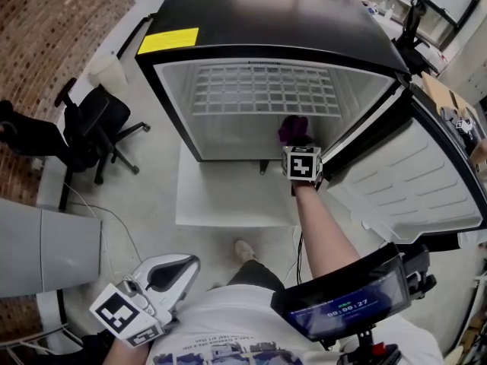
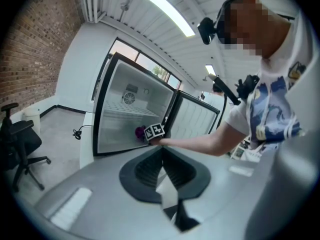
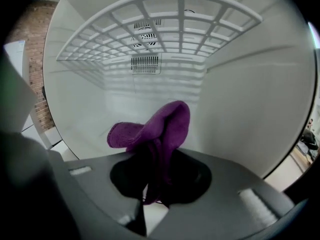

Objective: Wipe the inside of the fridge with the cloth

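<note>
The black fridge point(image 1: 251, 21) stands open, showing a white inside point(image 3: 250, 99) and a white wire shelf point(image 1: 262, 90) near the top. My right gripper point(image 1: 298, 149) reaches into the lower right of the opening, shut on a purple cloth point(image 1: 294, 128). In the right gripper view the cloth point(image 3: 162, 124) bunches up out of the jaws point(image 3: 155, 166), close to the right inner wall and below the wire shelf point(image 3: 155, 29). My left gripper point(image 1: 179, 268) hangs low by the person's body, away from the fridge. Its jaws point(image 2: 162, 156) are shut with nothing between them.
The fridge door point(image 1: 415, 181) swings open to the right. A black office chair point(image 1: 95, 128) stands left of the fridge by the brick wall. A grey cabinet point(image 1: 46, 249) is at the near left. A white panel point(image 1: 228, 196) lies on the floor before the fridge.
</note>
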`<state>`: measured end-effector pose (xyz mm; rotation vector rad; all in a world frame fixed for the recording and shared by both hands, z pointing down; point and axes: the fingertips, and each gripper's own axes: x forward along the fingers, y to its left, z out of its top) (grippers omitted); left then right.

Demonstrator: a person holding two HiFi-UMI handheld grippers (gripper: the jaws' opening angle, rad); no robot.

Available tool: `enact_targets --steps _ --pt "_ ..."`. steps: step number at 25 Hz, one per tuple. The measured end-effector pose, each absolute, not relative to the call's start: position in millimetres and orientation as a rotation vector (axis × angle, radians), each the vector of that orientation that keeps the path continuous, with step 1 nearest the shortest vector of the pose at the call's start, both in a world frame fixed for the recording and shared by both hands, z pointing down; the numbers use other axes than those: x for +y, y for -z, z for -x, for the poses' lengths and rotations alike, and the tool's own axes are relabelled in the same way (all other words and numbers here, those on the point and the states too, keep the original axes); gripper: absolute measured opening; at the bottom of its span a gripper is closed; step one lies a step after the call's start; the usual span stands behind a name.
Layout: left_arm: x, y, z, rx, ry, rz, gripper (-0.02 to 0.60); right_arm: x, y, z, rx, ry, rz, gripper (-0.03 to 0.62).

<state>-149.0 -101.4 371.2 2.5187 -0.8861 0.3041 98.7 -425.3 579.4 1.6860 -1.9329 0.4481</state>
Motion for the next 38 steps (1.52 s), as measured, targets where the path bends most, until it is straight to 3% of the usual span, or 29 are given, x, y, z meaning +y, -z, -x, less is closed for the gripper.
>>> enact_targets --steps 26,32,38 --pt "-82 -372 209 -1.113 -0.249 -2.415 0.005 -417 -580 122 -2.315 -0.603 -1.273 0.066" --pt "-77 -372 211 -1.093 -0.246 -2.422 0.005 -409 -567 115 -2.386 -0.643 -1.288 0.067" --pt "-75 -374 197 -1.014 -0.239 -2.46 0.005 -403 -546 47 -2.339 -0.513 -1.422 0.066"
